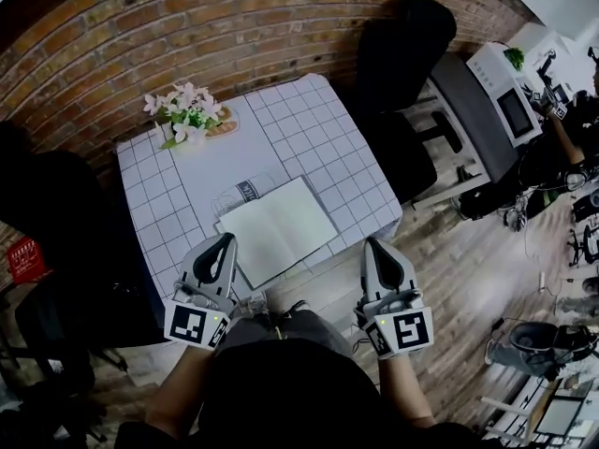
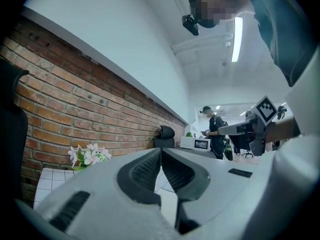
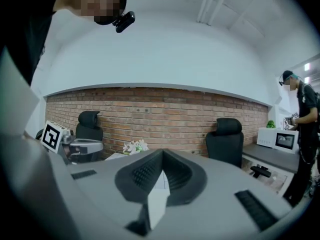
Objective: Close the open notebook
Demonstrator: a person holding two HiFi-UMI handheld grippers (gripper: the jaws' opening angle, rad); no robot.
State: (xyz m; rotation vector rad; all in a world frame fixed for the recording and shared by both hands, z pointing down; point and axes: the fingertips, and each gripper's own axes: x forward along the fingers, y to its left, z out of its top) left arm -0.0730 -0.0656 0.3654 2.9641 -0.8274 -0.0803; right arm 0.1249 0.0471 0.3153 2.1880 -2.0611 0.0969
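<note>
In the frame's centre the notebook (image 1: pixel 276 227) lay open, untouched; left gripper (image 1: pixel 224 242) and right gripper (image 1: pixel 374 245) hovered near it, clenched and empty. Probably the approach step; next, one cover needed lifting.

Case (image 1: pixel 240 195) lettering beside notebook (image 1: pixel 279 228) illegible

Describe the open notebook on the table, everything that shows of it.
The notebook lies open and flat on the checked tablecloth, near the table edge closest to the person, turned askew to the grid. Its facing pages look like blank, pale paper; the centre fold is too faint to trace. A rolled printed item lies right at its far left edge. The left hand-held gripper is close by its left corner and the right hand-held gripper is further off; neither grips it.
</note>
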